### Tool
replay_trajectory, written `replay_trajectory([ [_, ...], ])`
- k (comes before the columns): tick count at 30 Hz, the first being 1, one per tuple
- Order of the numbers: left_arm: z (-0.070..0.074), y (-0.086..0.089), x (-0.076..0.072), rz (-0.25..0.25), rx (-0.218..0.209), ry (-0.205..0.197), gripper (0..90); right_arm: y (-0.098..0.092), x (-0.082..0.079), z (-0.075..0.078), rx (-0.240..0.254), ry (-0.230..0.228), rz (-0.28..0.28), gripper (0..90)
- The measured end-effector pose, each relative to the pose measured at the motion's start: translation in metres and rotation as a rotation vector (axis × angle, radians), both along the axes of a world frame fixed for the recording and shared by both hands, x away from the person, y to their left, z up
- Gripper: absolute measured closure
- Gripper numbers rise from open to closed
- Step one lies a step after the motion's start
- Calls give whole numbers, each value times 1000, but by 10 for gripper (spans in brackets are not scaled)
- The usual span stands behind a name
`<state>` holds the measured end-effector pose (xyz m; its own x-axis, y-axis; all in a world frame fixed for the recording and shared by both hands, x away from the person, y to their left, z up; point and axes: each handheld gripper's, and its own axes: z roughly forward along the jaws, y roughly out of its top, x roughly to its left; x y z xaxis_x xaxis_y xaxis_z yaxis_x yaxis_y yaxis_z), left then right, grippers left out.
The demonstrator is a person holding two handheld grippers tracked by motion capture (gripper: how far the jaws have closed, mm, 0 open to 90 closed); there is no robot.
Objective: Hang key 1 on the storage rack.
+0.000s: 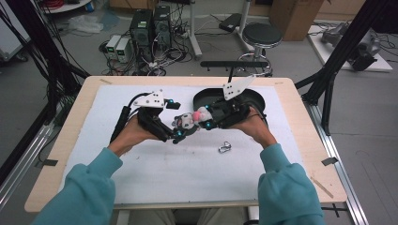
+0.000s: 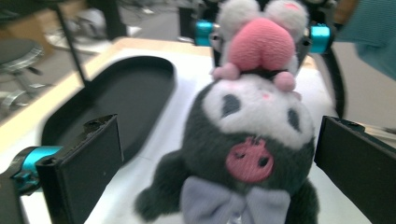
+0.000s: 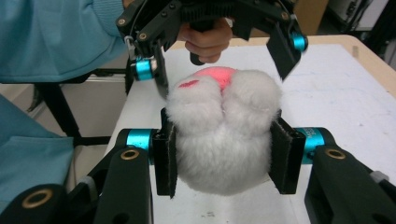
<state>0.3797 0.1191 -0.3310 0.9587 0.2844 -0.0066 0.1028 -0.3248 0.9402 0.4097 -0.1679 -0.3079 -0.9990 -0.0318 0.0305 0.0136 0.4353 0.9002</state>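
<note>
A person in teal sleeves holds a plush toy [image 1: 190, 121] between two hand-held grippers above the white padded cover of a wooden table [image 1: 291, 91]. The right hand-held gripper [image 3: 224, 149] is clenched on the toy's fluffy white rear end: its flat black pads press into the fur on both sides, so the soft, rounded mass bulges out above and below them. The left hand-held gripper [image 2: 219, 163] stands released, its two square black jaws spread wide on either side of the toy and clear of the fur. In the left gripper view the toy faces that gripper: a dark grey, short-piled body, a white face with dark oval eyes, a round pink patch below the face and a pale lilac fabric bow at the bottom. Beyond its head sit a smooth pink rounded part, two small pink bobbles and the two white fluffy lobes that the right hand-held gripper grips. Bright blue metal cylinders mark the jaw joints of both tools. Just behind the right hand-held gripper lies a shallow, oval black tray [image 1: 256, 97] with a smooth raised rim. A small silver metal clip [image 1: 224, 147] rests on the white cover, near the right hand-held gripper on the person's side.
</note>
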Motion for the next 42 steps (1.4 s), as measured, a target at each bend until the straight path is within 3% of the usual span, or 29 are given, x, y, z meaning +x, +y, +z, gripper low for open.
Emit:
replay_trajectory([
  [4,1,9,-5,37,4,-32,17,-4,0,2,-5,0,-34,533],
  [8,-2,30,-11,113,-12,-45,17,-10,0,4,-11,-2,-85,533],
  [13,-15,70,-24,254,-19,-61,17,-23,2,9,16,-1,-187,533],
  [15,-21,86,-31,301,-49,-70,17,-28,1,11,22,1,-236,533],
  [19,-35,112,-47,350,-92,-67,17,-40,3,15,47,-13,-333,533],
  [22,-47,126,-59,385,-94,-83,17,-48,2,18,56,-16,-413,533],
  [27,-68,141,-74,438,-135,-121,17,-59,2,22,60,-39,-525,533],
  [32,-87,149,-82,484,-156,-106,17,-67,2,24,75,-65,-599,533],
  [40,-102,161,-90,546,-189,-124,17,-76,5,24,78,-64,-689,533],
  [42,-104,162,-91,542,-189,-126,17,-78,5,25,74,-68,-716,533],
])
